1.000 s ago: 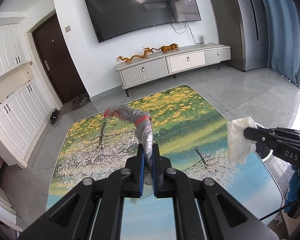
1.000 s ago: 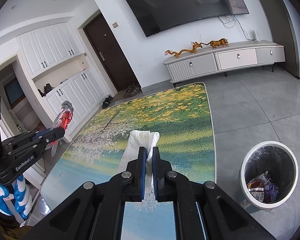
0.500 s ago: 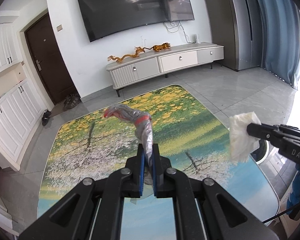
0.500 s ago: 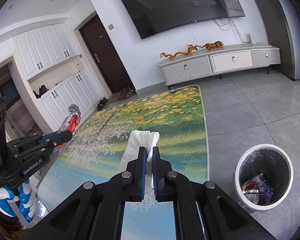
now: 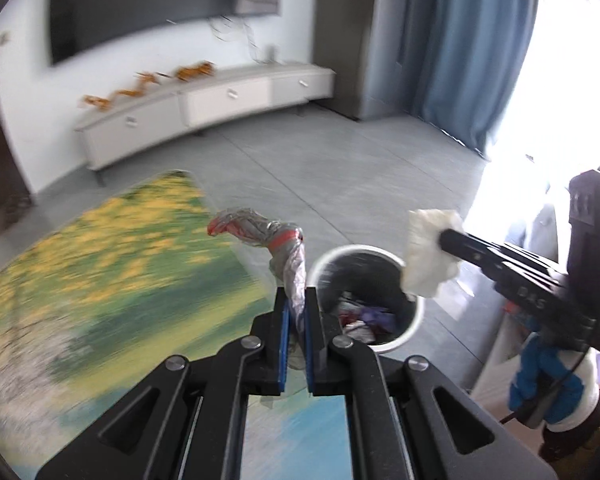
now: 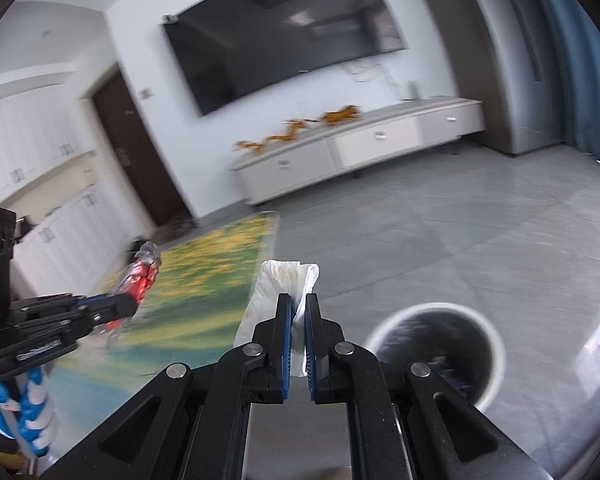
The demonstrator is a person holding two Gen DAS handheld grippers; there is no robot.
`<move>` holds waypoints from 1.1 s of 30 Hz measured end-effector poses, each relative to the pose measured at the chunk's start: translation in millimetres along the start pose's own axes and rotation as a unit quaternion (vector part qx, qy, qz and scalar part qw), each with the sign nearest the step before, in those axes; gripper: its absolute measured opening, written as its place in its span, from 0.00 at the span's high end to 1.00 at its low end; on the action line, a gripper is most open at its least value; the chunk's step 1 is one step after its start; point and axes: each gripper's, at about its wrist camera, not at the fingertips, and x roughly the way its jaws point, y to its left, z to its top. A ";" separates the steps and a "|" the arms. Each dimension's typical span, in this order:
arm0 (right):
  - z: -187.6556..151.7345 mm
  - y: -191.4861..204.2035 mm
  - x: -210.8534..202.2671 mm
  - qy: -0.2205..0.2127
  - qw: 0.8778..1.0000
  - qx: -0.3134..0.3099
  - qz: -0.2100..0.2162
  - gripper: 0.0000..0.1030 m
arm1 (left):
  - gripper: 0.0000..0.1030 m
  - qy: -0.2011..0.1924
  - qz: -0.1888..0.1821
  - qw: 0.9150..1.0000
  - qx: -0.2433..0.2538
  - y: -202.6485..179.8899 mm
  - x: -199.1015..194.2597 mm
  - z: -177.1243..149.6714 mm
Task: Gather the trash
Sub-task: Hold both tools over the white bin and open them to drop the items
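My left gripper is shut on a crumpled clear plastic wrapper with red print, which sticks up and curls left above the table's right edge. My right gripper is shut on a crumpled white tissue. In the left wrist view the right gripper holds the tissue just above the far right rim of a white trash bin with a dark liner and some trash inside. The same bin lies low right in the right wrist view, where the left gripper holds the wrapper at left.
A table with a green, yellow and blue landscape print fills the lower left. Grey tiled floor surrounds the bin. A low TV cabinet and wall TV stand at the back, blue curtains at right. A gloved hand holds the right gripper.
Both grippers swung right, away from the table's middle toward the bin, each still shut on its piece of trash. The bin has come into the left wrist view, near the tissue.
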 end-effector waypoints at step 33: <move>-5.7 -107.4 62.5 0.062 0.985 0.070 -0.147 0.61 | 0.59 0.066 -0.038 0.996 -0.049 -42.6 130.8 48.8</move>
